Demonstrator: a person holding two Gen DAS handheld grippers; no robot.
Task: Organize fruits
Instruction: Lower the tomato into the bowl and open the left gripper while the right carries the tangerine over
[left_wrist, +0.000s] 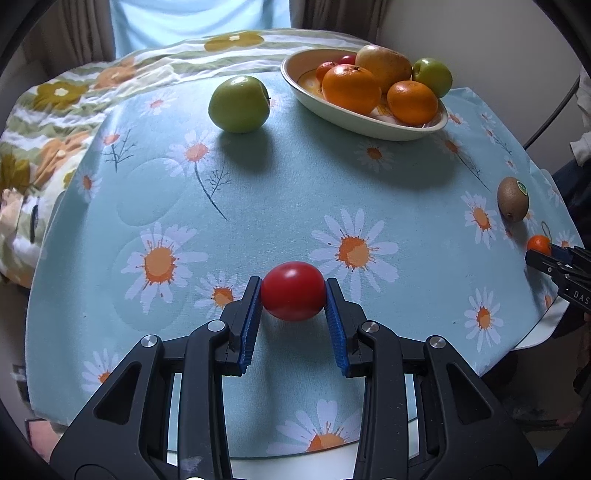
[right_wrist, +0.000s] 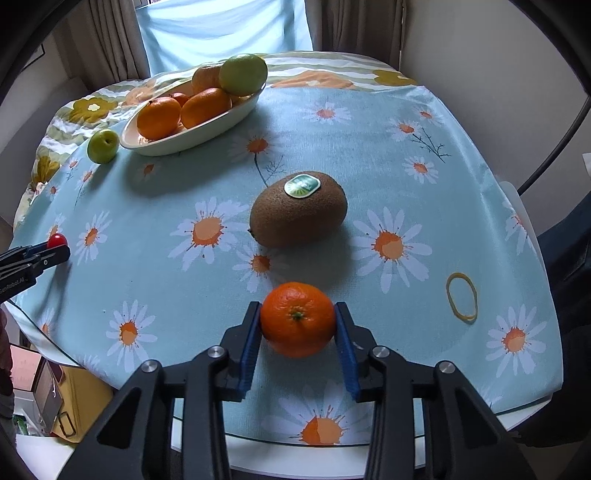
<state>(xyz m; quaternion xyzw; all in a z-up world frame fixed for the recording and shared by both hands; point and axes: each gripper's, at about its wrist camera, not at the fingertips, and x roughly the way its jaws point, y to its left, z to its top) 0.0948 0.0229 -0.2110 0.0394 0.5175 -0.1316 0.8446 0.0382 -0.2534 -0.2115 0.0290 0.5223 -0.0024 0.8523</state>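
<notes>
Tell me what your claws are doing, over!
Left claw shut on red tomato. Right claw shut on small orange. Bowl far side, already piled with fruit. Kiwi sits between right claw and bowl.

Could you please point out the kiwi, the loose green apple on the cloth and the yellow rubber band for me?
kiwi (right_wrist: 298, 216): right wrist view, on its brown skin below the sticker.
green apple (left_wrist: 239, 104): left wrist view, middle of its near side.
rubber band (right_wrist: 448, 295): right wrist view, left side of the loop.
</notes>
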